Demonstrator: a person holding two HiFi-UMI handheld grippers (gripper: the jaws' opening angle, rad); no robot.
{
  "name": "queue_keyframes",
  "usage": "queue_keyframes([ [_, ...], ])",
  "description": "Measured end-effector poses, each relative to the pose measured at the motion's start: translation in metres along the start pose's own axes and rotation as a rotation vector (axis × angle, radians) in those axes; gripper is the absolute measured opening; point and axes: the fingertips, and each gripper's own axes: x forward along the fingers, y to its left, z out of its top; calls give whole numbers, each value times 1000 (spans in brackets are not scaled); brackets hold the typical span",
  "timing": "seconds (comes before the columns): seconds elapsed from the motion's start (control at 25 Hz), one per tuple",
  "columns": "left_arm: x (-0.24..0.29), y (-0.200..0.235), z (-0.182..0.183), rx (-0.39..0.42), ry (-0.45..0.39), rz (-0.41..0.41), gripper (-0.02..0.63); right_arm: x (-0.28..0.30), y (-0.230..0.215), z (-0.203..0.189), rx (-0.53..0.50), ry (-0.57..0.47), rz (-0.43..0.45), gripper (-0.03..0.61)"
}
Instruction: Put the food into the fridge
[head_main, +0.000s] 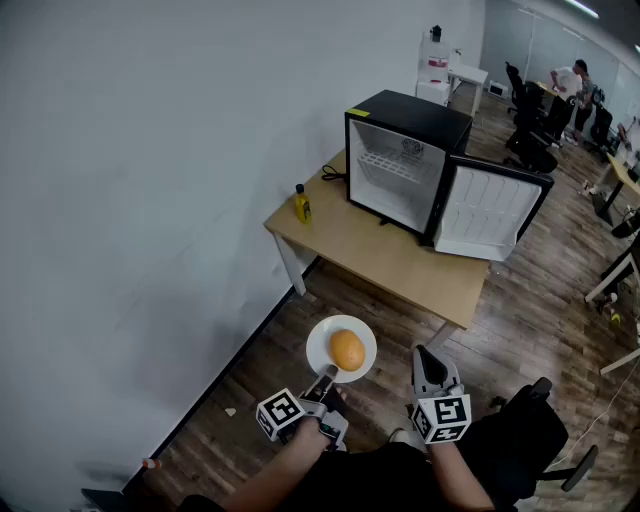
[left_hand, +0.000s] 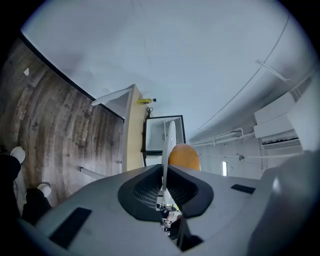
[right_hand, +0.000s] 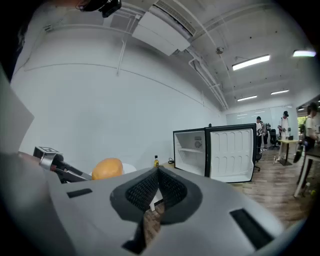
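Wooden floor is seen below, and against the white wall a table (head_main: 400, 262) is placed, on which a black fridge (head_main: 400, 160) stands with its door (head_main: 490, 210) swung wide, so that the empty shelves can be reached. A white plate (head_main: 322, 338) is gripped at its near rim by the closed jaws of the left gripper (head_main: 327, 380) and is held about level, probably so that the round orange food (head_main: 347, 350) is not rolled off. It is carried well apart from the fridge. The right gripper (head_main: 428, 362) is shown with jaws pressed together, nothing between them.
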Motion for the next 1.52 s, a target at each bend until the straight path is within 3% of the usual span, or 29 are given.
queue_keyframes([
  [0.44, -26, 18, 6, -14, 62, 0, 28, -19, 50, -19, 47, -1, 35, 60],
  [0.72, -12, 30, 3, -43, 78, 3, 28, -15, 34, -26, -10, 10, -4, 60],
  [0.92, 14, 30, 18, -54, 58, -5, 28, 22, 20, -22, 32, -5, 16, 60],
  [1.12, 51, 25, 51, -42, 19, 5, 28, 80, 14, -10, -15, 4, 87, 60],
  [1.52, 171, 0, 110, -15, 0, 8, 28, 196, -45, 18, -72, 28, 118, 60],
])
